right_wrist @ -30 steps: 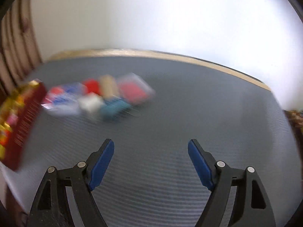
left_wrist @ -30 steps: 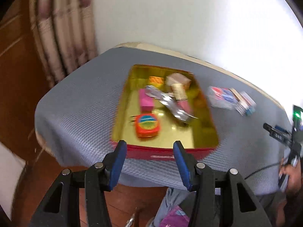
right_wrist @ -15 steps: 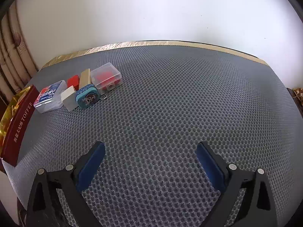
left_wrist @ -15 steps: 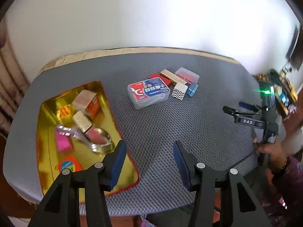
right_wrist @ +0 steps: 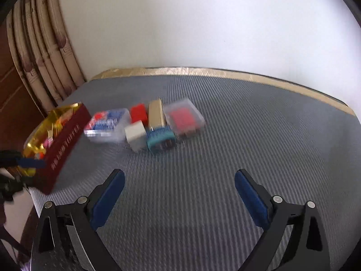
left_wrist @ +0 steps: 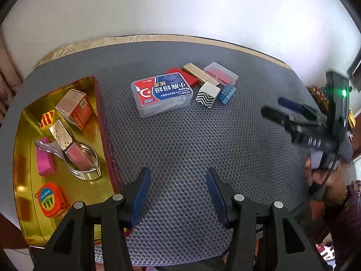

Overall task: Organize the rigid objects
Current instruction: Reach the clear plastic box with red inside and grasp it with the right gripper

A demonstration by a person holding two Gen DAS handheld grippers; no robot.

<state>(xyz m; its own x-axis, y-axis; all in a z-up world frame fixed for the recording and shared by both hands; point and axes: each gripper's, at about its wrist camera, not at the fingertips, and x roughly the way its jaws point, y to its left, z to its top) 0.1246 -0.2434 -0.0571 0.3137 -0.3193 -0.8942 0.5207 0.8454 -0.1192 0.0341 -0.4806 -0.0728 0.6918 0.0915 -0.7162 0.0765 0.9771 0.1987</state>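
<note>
the clear plastic box (left_wrist: 163, 94) lies flat mid-frame on the tabletop (left_wrist: 203, 140), long axis running left-right, slightly tilted. left gripper (left_wrist: 177, 194) and right gripper (right_wrist: 179, 197) both gape wide, empty.

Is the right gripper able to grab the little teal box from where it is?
Probably yes: the right gripper is open and empty, and only bare mat lies between it and the teal box.

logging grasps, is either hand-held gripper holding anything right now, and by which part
Nothing is held. The left hand-held gripper and right hand-held gripper are both open and empty above the mat.
</note>
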